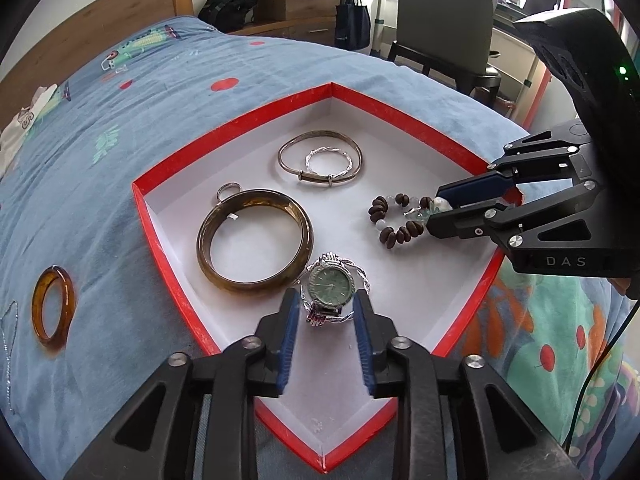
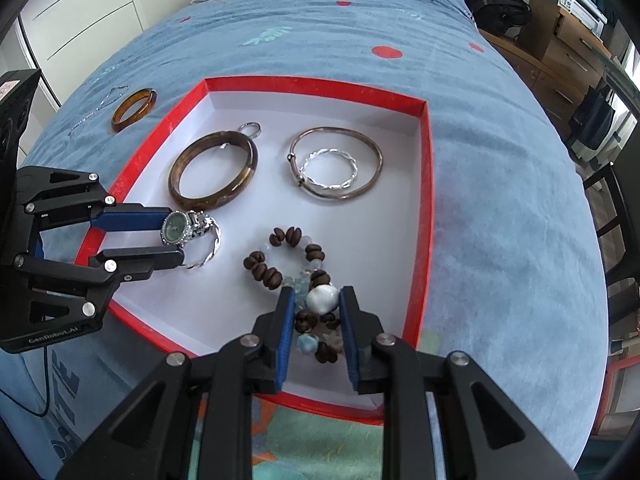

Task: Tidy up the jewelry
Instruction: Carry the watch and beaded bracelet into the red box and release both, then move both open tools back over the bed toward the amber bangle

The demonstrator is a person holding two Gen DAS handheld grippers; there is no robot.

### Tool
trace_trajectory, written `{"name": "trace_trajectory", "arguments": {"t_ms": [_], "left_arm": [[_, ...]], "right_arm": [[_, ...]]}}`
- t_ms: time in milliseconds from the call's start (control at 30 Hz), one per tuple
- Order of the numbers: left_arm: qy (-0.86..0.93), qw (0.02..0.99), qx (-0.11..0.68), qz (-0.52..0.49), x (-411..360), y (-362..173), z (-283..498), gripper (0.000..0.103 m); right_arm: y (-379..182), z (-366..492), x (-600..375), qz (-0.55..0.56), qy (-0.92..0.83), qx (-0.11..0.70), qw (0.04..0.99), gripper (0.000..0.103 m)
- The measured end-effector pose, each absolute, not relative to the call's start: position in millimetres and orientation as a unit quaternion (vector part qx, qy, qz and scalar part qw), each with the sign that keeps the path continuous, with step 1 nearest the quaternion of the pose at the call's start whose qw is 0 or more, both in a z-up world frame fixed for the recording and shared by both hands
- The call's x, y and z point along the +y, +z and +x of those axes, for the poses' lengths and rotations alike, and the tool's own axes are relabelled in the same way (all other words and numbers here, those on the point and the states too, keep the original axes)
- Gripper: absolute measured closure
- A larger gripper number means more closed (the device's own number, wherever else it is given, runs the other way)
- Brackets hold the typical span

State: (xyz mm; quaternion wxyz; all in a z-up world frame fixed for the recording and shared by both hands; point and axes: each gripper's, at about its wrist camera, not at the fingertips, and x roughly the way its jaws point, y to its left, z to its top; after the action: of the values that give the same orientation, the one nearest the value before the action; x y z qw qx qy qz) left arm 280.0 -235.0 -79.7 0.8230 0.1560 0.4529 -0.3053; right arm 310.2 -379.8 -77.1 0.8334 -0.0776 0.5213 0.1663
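A red box with a white floor (image 1: 256, 120) (image 2: 424, 208) lies on the bed. Inside lie a dark brown bangle (image 1: 254, 240) (image 2: 214, 170), a thin metal bangle (image 1: 320, 158) (image 2: 336, 162) around a twisted silver ring (image 1: 329, 162) (image 2: 329, 169), and a small ring (image 1: 227, 191) (image 2: 250, 129). My left gripper (image 1: 326, 300) (image 2: 176, 236) is closed on a green-faced silver watch (image 1: 330, 282) (image 2: 176, 227) in the box. My right gripper (image 2: 314, 300) (image 1: 432, 214) is closed on the white bead of a brown bead bracelet (image 2: 288, 260) (image 1: 396, 216) in the box.
An amber bangle (image 1: 52, 310) (image 2: 134, 109) and a thin silver chain (image 1: 8, 344) (image 2: 98, 108) lie on the blue bedspread (image 1: 160, 92) outside the box. A chair (image 1: 444, 20), drawers and a black backpack (image 1: 230, 4) stand beyond the bed.
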Motion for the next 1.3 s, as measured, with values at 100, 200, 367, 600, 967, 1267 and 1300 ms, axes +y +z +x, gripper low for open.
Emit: {"name": "trace_trajectory", "arguments": {"t_ms": [100,200,367,600,967,1267,1300], "left_arm": [[-0.296,0.828,0.448,0.162,-234,-77,279,0.063],[-0.289,0.830,0.449,0.160,-231,-74,280,0.061],[-0.282,0.835,0.448,0.149,-222,-68,279,0.060],[-0.256,0.856,0.433,0.123,-206,-46,266,0.045],[-0.176,0.888,0.414,0.098,-174,-19,227,0.033],[-0.135,0.900,0.404,0.095,-142,-3,189,0.024],[-0.131,0.901,0.403,0.093,-139,-1,186,0.023]], "right_arm": [[-77,310,-379,-0.079,0.163,0.524,0.832,0.079],[-75,310,-380,-0.076,0.164,0.529,0.829,0.074],[-73,309,-381,-0.074,0.160,0.533,0.827,0.069],[-56,298,-384,-0.059,0.145,0.516,0.842,0.069],[-30,259,-373,-0.022,0.124,0.488,0.864,0.069],[-24,217,-341,-0.024,0.129,0.481,0.867,0.069],[-23,213,-338,-0.024,0.129,0.480,0.867,0.069]]}}
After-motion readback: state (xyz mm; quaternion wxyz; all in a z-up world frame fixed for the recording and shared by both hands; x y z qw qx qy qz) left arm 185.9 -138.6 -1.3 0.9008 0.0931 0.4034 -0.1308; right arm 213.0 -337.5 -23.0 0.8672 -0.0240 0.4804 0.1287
